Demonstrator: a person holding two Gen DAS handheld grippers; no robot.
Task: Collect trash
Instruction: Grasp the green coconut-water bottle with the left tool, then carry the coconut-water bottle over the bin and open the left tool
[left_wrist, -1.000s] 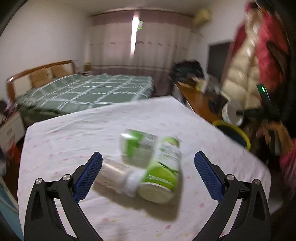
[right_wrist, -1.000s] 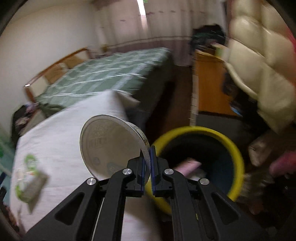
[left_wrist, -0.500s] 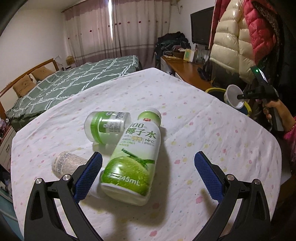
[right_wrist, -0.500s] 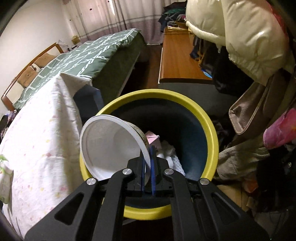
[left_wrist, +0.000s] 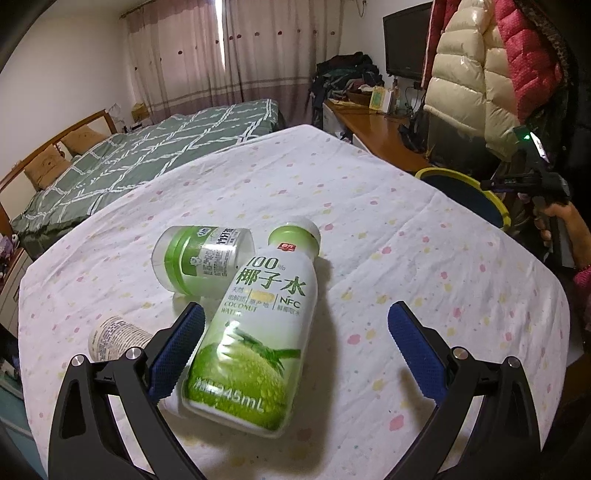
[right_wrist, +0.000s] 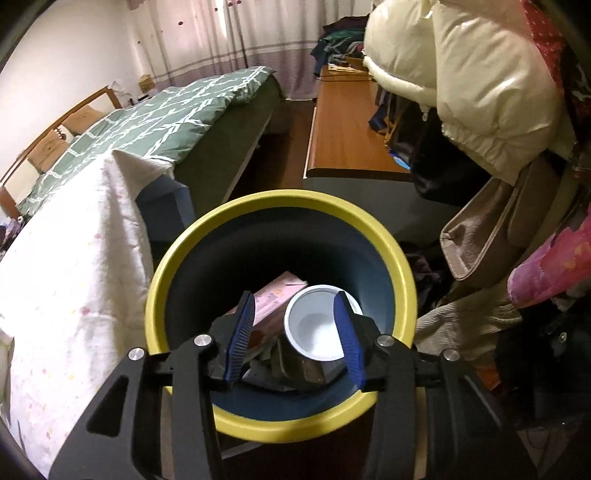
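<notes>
Trash bin, dark blue inside with a yellow rim, stands on the floor just off the right edge of the table, and our right gripper hangs over its mouth with its jaws opening and nothing pressed between the pads. Below them a white paper cup lies inside the bin, mouth up toward the camera, beside a pink carton and some darker scraps.

From the left wrist view we see our left gripper spread wide above the spotted tablecloth near the table's front edge. A coconut water bottle lies on its side between the blue pads; the left pad is just beside its lower half, though we cannot tell whether it touches. A second, clear bottle with a green label lies behind it, touching its shoulder, toward the middle of the table. A small paper cup lies tipped over toward the front left corner, partly hidden by the left finger.
</notes>
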